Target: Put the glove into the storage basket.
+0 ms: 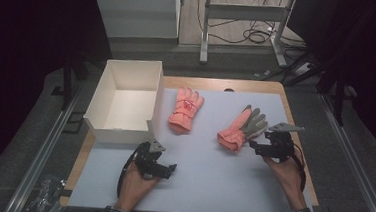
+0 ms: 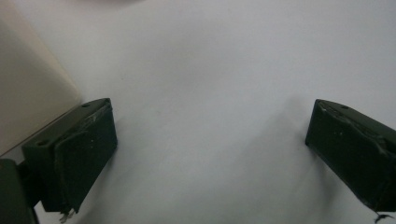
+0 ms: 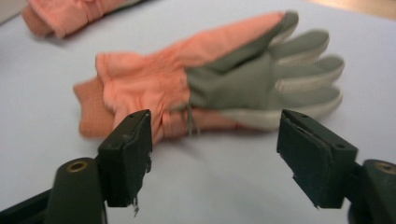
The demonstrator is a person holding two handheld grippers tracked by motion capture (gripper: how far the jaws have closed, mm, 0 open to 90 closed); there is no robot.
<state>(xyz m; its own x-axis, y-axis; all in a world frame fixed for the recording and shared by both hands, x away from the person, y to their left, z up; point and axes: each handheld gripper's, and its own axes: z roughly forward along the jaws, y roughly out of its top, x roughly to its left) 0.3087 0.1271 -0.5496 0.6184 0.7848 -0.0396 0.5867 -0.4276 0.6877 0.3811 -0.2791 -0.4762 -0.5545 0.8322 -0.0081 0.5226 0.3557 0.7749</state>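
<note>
High view: the right gripper (image 1: 258,143) stood just beside the palm-up glove (image 1: 242,127), far nearer it than the left gripper (image 1: 164,170), whose jaws gaped empty. Right gripper view: the glove (image 3: 210,84) lay crosswise just ahead of the jaws, which stood wide and held nothing.

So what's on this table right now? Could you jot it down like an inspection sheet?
Surface: pale sheet over a wooden table.
Job's things: two pink gloves, apart. Right glove lies grey palm up; left glove lies beside the white box, which holds nothing.
Clutter: nothing seen on the sheet.
Grippers: right gripper open, pointed at the right glove, not touching it. Left gripper open, nothing between its fingers, near the box corner.
Cables: black cables on the floor beyond the table.
Surroundings: dark room, metal frame legs behind, crumpled plastic on the floor at lower left.
</note>
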